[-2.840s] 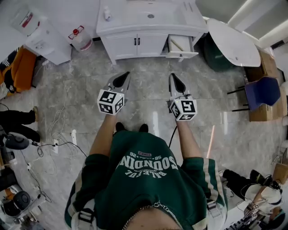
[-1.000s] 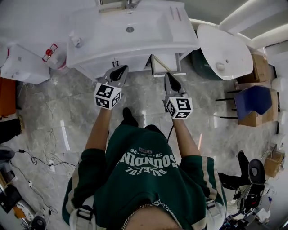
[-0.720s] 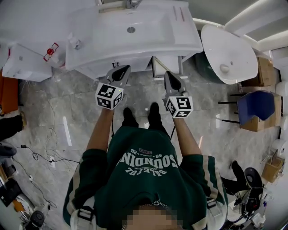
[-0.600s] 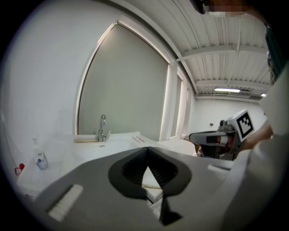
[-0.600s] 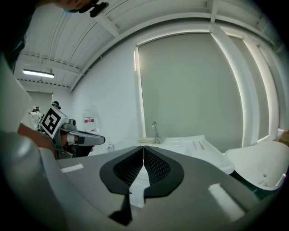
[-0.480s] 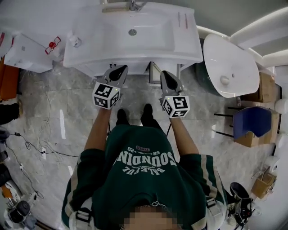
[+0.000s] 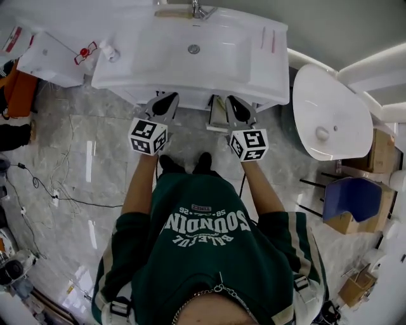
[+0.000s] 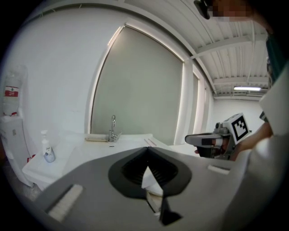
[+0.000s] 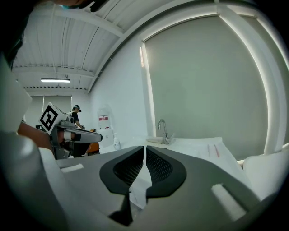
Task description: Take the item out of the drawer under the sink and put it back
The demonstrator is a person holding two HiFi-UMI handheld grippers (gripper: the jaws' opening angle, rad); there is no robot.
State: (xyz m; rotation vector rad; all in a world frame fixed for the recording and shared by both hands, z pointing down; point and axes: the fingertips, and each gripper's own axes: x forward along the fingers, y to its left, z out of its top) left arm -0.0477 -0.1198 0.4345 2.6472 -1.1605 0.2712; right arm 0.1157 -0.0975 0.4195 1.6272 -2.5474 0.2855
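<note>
Grey marble-patterned floor (image 7: 95,165) fills most of the head view. Across the top runs a long white vanity worktop (image 7: 260,63) with a sunken rectangular basin, a round drain (image 7: 194,49) and a chrome tap (image 7: 196,9) at its far edge. The person below wears a dark green sweatshirt (image 7: 203,254). Its big white letters read SOUNDIN, upside down from this camera; the smaller lines around them are too fine to read.

To the right stand a white oval fixture (image 7: 330,108) and a blue chair (image 7: 352,200). A white boxy appliance (image 7: 54,54) at upper left carries a red mark. In the left gripper view a tall white unit bears a red-and-white label (image 8: 10,92) whose print is too small to read.

Under the worktop's near edge a white drawer (image 7: 217,114) stands pulled out, between the two tongs. Something pale lies in it; I cannot tell what, and neither tool carries it.

The left tongs (image 7: 167,100), grey with a black-and-white marker cube, point at the cabinet front; their tips meet, with nothing between them. The right tongs (image 7: 235,105) are just beside the drawer, likewise closed and empty.

A small white pump bottle (image 7: 108,51) stands on the worktop's left end, and two thin pinkish sticks (image 7: 269,39) lie on its right.
</note>
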